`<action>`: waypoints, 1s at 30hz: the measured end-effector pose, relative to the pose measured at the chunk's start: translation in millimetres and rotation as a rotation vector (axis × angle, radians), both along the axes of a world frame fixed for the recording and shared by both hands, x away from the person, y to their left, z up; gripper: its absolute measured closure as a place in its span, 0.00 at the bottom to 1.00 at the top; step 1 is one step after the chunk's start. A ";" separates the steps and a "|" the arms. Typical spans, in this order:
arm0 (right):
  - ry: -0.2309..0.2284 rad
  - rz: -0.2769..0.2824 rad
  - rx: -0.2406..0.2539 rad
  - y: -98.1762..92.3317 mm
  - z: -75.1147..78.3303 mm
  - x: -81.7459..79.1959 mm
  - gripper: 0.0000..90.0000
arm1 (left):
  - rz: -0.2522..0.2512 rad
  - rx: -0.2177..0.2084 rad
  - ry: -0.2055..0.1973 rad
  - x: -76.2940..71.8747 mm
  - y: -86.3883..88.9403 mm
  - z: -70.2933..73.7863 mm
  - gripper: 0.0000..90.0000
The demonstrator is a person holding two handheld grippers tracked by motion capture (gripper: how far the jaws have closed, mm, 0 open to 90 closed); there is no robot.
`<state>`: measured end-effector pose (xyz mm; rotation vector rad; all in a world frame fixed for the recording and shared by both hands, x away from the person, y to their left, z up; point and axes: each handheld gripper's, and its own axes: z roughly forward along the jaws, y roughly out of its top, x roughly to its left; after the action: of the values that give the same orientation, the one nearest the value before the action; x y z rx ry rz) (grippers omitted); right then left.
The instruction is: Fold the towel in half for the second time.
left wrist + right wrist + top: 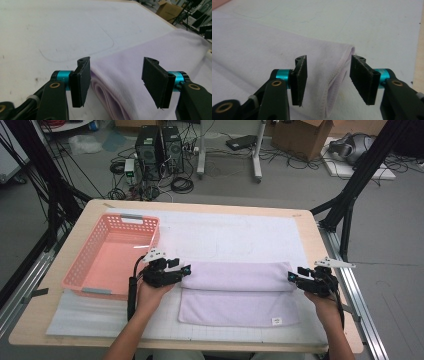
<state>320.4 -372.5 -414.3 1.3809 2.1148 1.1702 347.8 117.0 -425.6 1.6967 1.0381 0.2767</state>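
**Fold laid down, both ends let go**

Black jaws of the left gripper (112,83) and right gripper (328,80) stood parted astride the towel's (239,292) ends, gripping nothing. Towel lay folded right of the pink basket (80,270) (release step, apparently); next likely calls for regripping an edge.

The towel (239,292) is soft lilac cloth, matt and slightly fuzzy, with a fine ribbed weave showing at its folded edge in the right gripper view. The mat (240,232) under it looks like smooth white sheet, faintly marked and dull. The basket (111,255) is pink plastic lattice with a mild sheen. The worktop (306,227) edge is pale wood, smooth and matt. Both grippers, left (186,269) and right (291,276), have matt black jaws faced with dull, rubbery-looking pads, shiny teal metal collars and brass-coloured rivets.
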 end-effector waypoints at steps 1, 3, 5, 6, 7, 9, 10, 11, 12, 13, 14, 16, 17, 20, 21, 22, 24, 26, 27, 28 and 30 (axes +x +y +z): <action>0.019 0.005 -0.013 1.8 0.5 6.1 0.48 | 0.000 0.005 0.020 5.8 -2.2 0.0 0.44; 0.050 0.008 -0.041 5.8 1.7 19.1 0.47 | 0.006 0.032 0.042 15.7 -6.9 -1.4 0.44; 0.072 0.001 -0.053 8.7 3.7 30.3 0.45 | 0.012 0.055 0.061 23.7 -10.8 -3.3 0.44; 0.074 0.001 -0.061 9.4 4.0 36.0 0.45 | 0.011 0.059 0.066 27.1 -12.6 -4.3 0.44; 0.084 -0.003 -0.058 10.0 3.8 41.0 0.44 | 0.014 0.065 0.071 29.7 -14.5 -5.5 0.44; 0.119 -0.003 -0.055 10.5 2.1 50.2 0.43 | 0.019 0.062 0.086 32.9 -17.2 -9.6 0.44; 0.133 -0.002 -0.057 11.1 1.0 53.8 0.42 | 0.017 0.063 0.103 34.6 -18.3 -12.5 0.44; 0.137 -0.002 -0.054 11.6 -0.5 56.4 0.42 | 0.014 0.075 0.120 35.6 -19.3 -15.1 0.44; 0.141 0.001 -0.047 12.1 -2.3 58.3 0.42 | 0.009 0.087 0.134 36.7 -20.5 -17.8 0.44; 0.150 0.003 -0.051 13.0 -4.3 60.0 0.42 | 0.003 0.091 0.149 37.4 -21.2 -19.8 0.45; 0.158 0.002 -0.059 14.2 -6.4 61.3 0.42 | 0.002 0.102 0.157 38.0 -21.8 -21.2 0.45; 0.178 0.006 -0.075 16.2 -10.5 63.8 0.43 | -0.002 0.111 0.164 37.9 -22.8 -22.3 0.48; 0.185 0.010 -0.083 17.3 -12.0 64.8 0.45 | -0.011 0.120 0.162 37.8 -23.7 -23.0 0.52; 0.206 0.042 -0.118 20.6 -16.3 67.1 0.61 | -0.057 0.157 0.153 35.8 -27.8 -25.0 0.71; 0.217 0.061 -0.126 21.5 -17.7 67.5 0.67 | -0.068 0.154 0.149 35.3 -28.3 -24.6 0.79; 0.213 0.066 -0.132 22.0 -17.6 67.1 0.77 | -0.074 0.156 0.139 34.6 -28.6 -23.7 0.85; 0.207 0.082 -0.137 22.7 -15.0 65.3 0.88 | -0.075 0.152 0.128 33.5 -27.2 -21.8 0.89; 0.177 0.081 -0.129 22.1 -11.3 62.0 0.89 | -0.073 0.125 0.109 30.5 -22.9 -17.5 0.90; 0.150 0.076 -0.118 20.9 -8.4 58.7 0.89 | -0.073 0.125 0.109 30.5 -22.9 -17.5 0.90; 0.122 0.077 -0.099 19.1 -5.3 55.0 0.89 | -0.068 0.081 0.079 24.9 -17.9 -10.7 0.90; 0.073 0.073 -0.063 15.9 1.0 45.0 0.89 | -0.070 0.048 0.031 16.0 -14.8 -3.6 0.90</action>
<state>365.4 -356.6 -413.3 1.3486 2.2497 1.0863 363.8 102.3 -429.2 1.7819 0.9993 0.2329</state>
